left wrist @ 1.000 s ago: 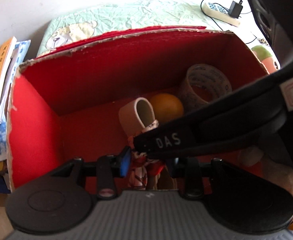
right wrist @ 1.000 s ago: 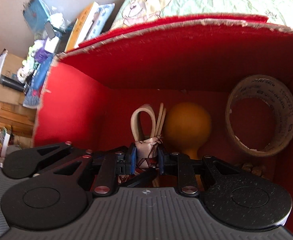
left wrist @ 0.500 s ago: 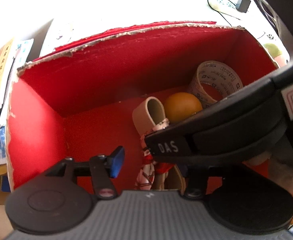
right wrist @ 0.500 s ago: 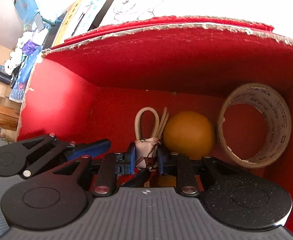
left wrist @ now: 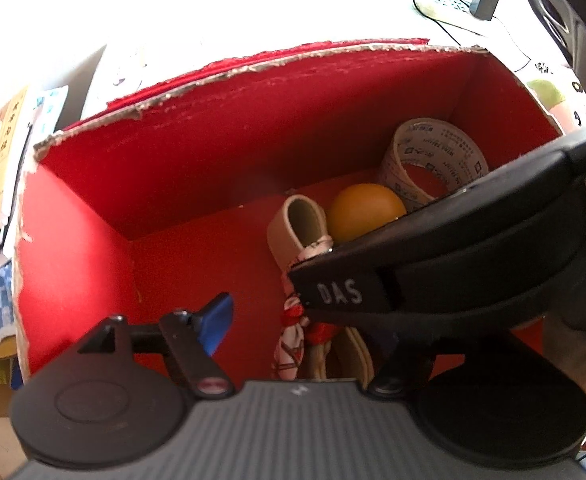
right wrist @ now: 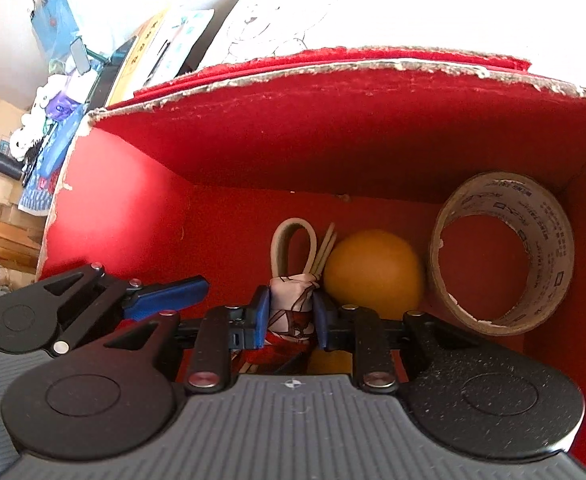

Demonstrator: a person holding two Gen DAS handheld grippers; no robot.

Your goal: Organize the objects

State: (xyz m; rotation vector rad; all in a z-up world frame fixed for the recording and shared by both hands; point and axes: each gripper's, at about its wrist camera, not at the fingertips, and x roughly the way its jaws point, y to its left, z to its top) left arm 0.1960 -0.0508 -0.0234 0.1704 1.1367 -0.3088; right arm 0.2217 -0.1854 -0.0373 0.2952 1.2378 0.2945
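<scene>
In the left wrist view, a red box (left wrist: 221, 152) with torn cardboard edges is looked into from above. The left gripper (left wrist: 293, 322) is seen with its jaws apart; they have just been opening, its blue left pad (left wrist: 215, 322) stands clear of the cloth-wrapped bundle (left wrist: 293, 332), and its other finger is hidden behind the black body of the right gripper (left wrist: 433, 264), which crosses the frame from the right. The bundle, patterned in red and white with a beige loop (left wrist: 297, 224) rising from it, lies on the box floor. Just beside the loop an orange ball (left wrist: 365, 212) is seen, and behind the ball a tape roll (left wrist: 433, 160) leans in the far right corner. Books (left wrist: 1, 168) lie outside the box on the left, and a power strip (left wrist: 449, 0) with a plugged adapter lies beyond it. In the right wrist view, the right gripper (right wrist: 291, 316) is clamped on the cloth-wrapped bundle (right wrist: 293, 300), with a blue pad pressed against each side. The beige loop (right wrist: 293, 240) stands up behind the pads, the orange ball (right wrist: 373, 272) sits just to its right, and the tape roll (right wrist: 505, 252) stands on edge by the right wall of the red box (right wrist: 333, 128). The left gripper's blue finger (right wrist: 165, 296) is seen at the left, apart from the bundle.
</scene>
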